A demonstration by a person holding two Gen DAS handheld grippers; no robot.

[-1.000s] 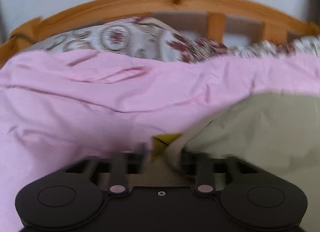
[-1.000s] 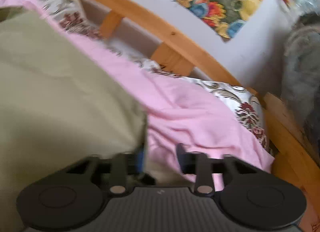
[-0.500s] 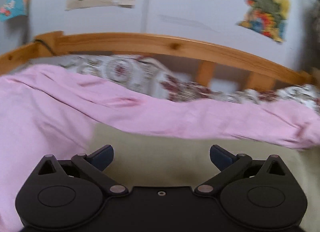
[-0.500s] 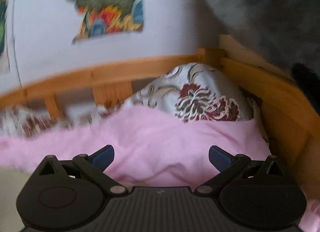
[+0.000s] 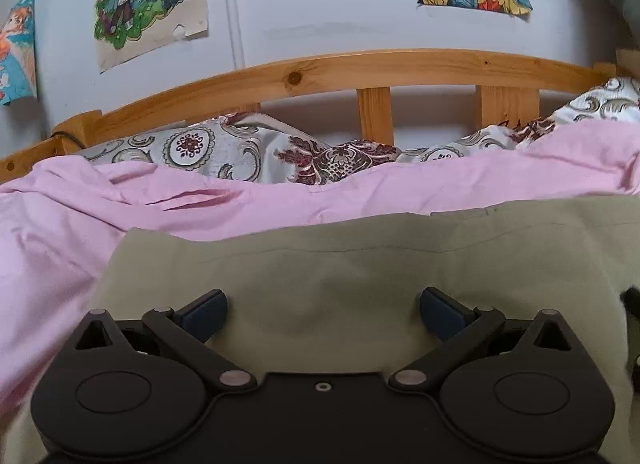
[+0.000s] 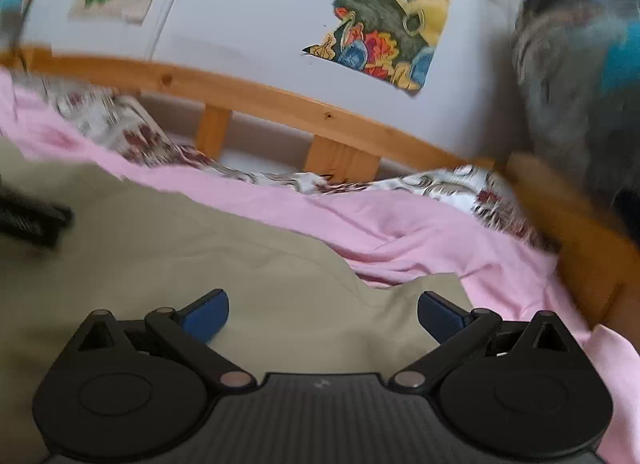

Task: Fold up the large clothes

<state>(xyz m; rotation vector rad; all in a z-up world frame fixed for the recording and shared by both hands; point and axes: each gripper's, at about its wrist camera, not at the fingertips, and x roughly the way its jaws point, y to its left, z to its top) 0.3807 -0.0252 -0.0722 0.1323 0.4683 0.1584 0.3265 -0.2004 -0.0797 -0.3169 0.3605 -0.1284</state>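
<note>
Hovering low, both claws stood wide apart and empty over the khaki garment point(image 5: 360, 276), spread flat on the pink bedsheet point(image 5: 60, 232). Long axis ran side to side. Right claw point(image 6: 323, 314) sat nearest its notched right edge; left claw point(image 5: 323, 310) nearer its left corner.

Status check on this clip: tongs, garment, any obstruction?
Left tongs open, empty. Right tongs open, empty. Khaki garment lying flat on pink sheet. Nothing in the way.
</note>
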